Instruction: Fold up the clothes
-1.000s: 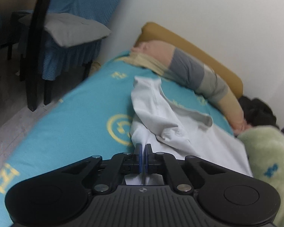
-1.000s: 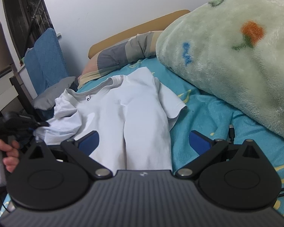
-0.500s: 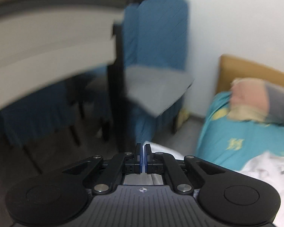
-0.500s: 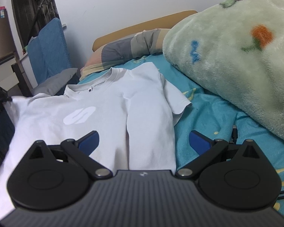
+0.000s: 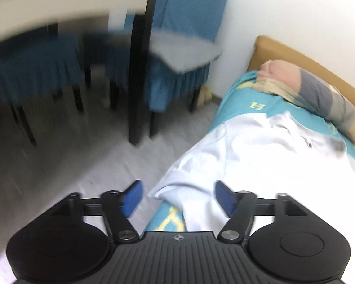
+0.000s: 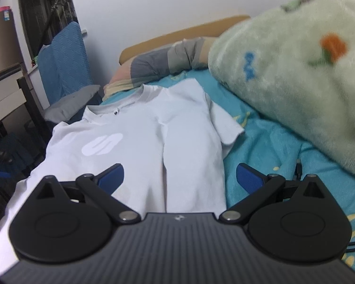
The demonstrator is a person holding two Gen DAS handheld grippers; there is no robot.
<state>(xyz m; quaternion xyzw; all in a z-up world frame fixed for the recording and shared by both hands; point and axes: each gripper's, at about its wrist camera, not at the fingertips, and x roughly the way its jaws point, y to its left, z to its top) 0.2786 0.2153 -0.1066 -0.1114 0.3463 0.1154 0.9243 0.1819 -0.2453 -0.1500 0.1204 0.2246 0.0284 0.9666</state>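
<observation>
white t-shirt [image 6: 139, 146] lies spread face up on the bed [image 6: 267, 146], flat for folding. my left hand-held gripper [image 5: 177, 197] gapes wide, empty, by its sleeve; right hand-held gripper [image 6: 179, 177] wide open, empty too.

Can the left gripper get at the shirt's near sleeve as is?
Probably yes. The left gripper is open, with the sleeve lying loose between its fingers at the bed edge; nothing blocks it.

On the right, the bed [image 6: 267, 142] is crowded by a bulky green blanket [image 6: 295, 75]; only a narrow teal strip is left beside the white T-shirt [image 6: 153, 137]. The far end is closed by a pillow [image 6: 158, 64]. Left, bare floor [image 5: 71, 161] is bounded by chair legs [image 5: 136, 94].
</observation>
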